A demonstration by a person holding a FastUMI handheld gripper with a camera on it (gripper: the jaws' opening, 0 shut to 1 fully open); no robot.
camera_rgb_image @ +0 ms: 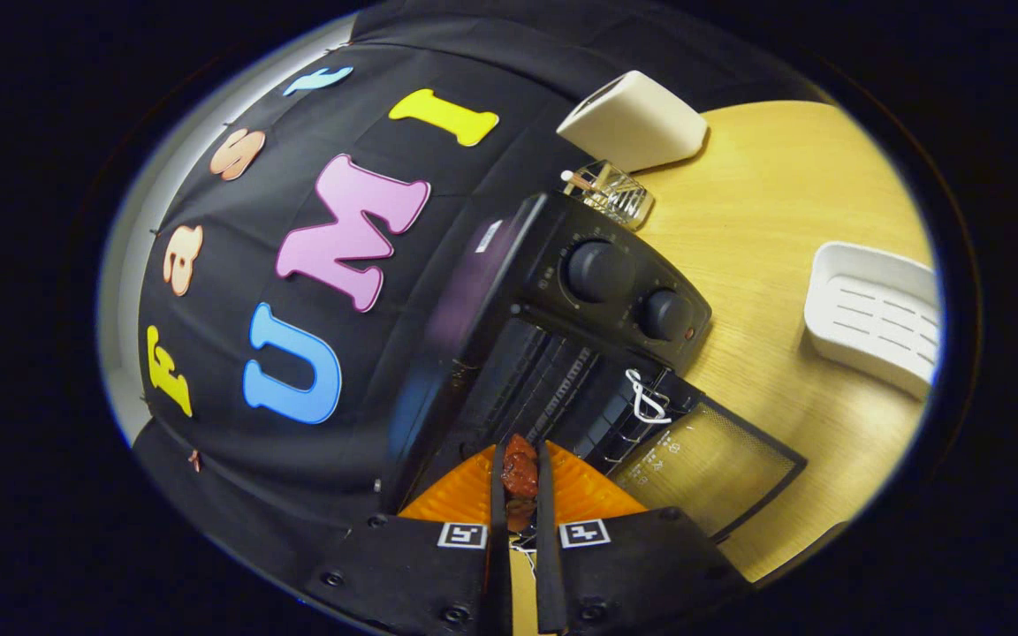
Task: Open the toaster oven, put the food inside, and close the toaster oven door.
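Reddish-brown and glossy, the piece of food (520, 473) sits clamped between the two fingers of the tool (520, 495), which are drawn nearly together with both pressing its sides. It hangs just in front of the open mouth of the toaster oven (562, 300), above what looks like an orange ridged surface (456, 495) spreading out on either side of the fingers. The oven door (712, 464) lies folded down flat toward the wooden counter (774, 203), its glass panel facing up, and a white loop of cord (646, 397) shows at the top edge of the door. Dark wire racks (553, 380) are visible inside the cavity just beyond the food.

The food looks small, light and probably soft, with a sticky or slick surface, so a hard squeeze could crush it and a loose one could let it slide out. Holding it across the middle, as now, seems the safest place. Beyond the oven stand a clear glass (615, 190) and a white box (637, 119); a white tray (871, 314) lies well apart.
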